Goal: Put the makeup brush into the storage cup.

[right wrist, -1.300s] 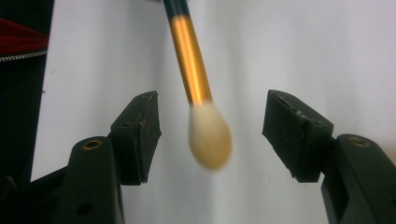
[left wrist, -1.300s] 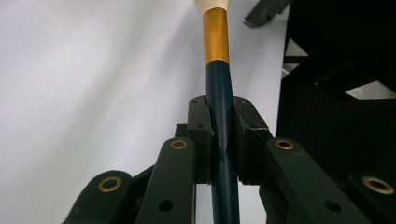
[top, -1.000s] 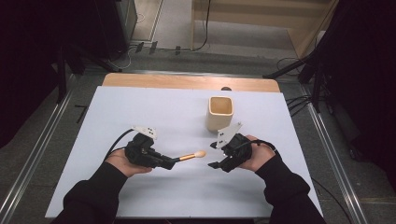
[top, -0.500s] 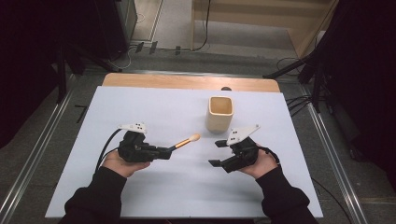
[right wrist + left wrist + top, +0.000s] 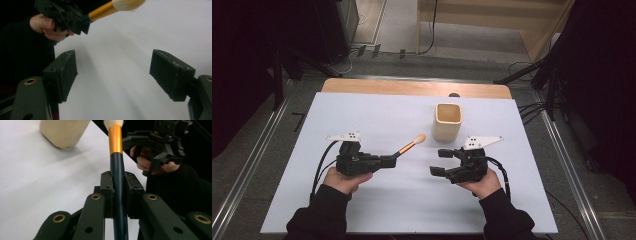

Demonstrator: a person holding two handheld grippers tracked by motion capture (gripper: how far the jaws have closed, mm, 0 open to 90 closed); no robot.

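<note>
A makeup brush (image 5: 411,145) with a dark blue handle, gold ferrule and pale bristles is clamped in my left gripper (image 5: 393,159), which is shut on the handle (image 5: 118,185). The brush points up and right toward a cream square cup (image 5: 447,121) standing on the white table (image 5: 362,115). The bristle tip (image 5: 127,3) is raised off the table, short of the cup (image 5: 62,131). My right gripper (image 5: 441,162) is open with nothing between its pads (image 5: 62,72), held low over the table just below the cup. The other hand's gripper (image 5: 160,142) appears beyond the brush.
The white sheet covers a wooden table whose far edge (image 5: 412,87) is bare wood. Metal rails (image 5: 247,170) run along both sides. Cables (image 5: 377,50) lie on the floor behind. Open table surface spreads to the left and front.
My left gripper has drawn back to the left and tilted the brush upward toward the cup. My right gripper let go of the brush and moved right, jaws open.
</note>
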